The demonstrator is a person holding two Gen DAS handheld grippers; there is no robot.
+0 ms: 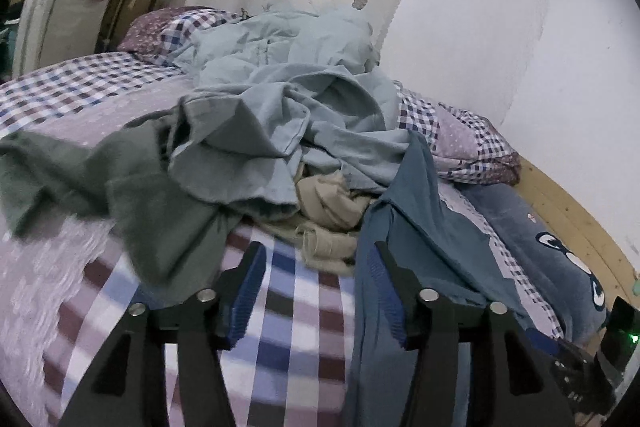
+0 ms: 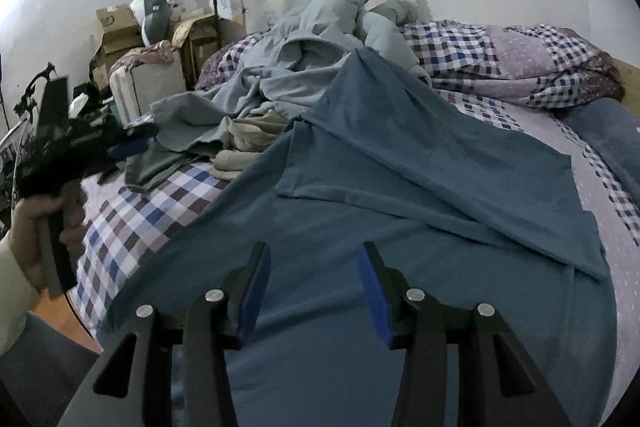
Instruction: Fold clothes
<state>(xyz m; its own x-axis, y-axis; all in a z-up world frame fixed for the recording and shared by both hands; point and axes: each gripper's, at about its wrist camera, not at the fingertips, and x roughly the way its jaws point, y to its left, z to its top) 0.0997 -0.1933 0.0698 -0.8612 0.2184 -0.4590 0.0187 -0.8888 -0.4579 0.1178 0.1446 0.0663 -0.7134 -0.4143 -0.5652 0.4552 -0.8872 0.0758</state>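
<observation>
Tongs first: the left gripper [image 1: 318,267] is standing with jaws spread and nothing between them, hovering over the checked bedsheet [image 1: 280,327]; the right gripper [image 2: 314,267] is likewise gaping and empty, hanging just above the teal garment [image 2: 360,227].

That garment is lying spread across the near part of the bed, with one panel [image 2: 420,163] already turned over onto the body. Whether this is a fold in progress or only how the cloth fell is not settled by these views. Either way, good practice is calling for each gripper to be taking an edge or corner cleanly, one layer only, with the cloth drawn flat so no crease is being trapped underneath.

Beyond it, a grey-green garment [image 1: 132,187], a beige garment [image 1: 332,211] and a rumpled pale blue heap [image 1: 288,115] are lying unfolded in a pile.

Containers: cardboard boxes [image 2: 116,31] are stacking at the far left beside a pale suitcase [image 2: 148,83] with cloth draped on top. Their contents are not showing; the view there is too small and dim to be judging.
</observation>
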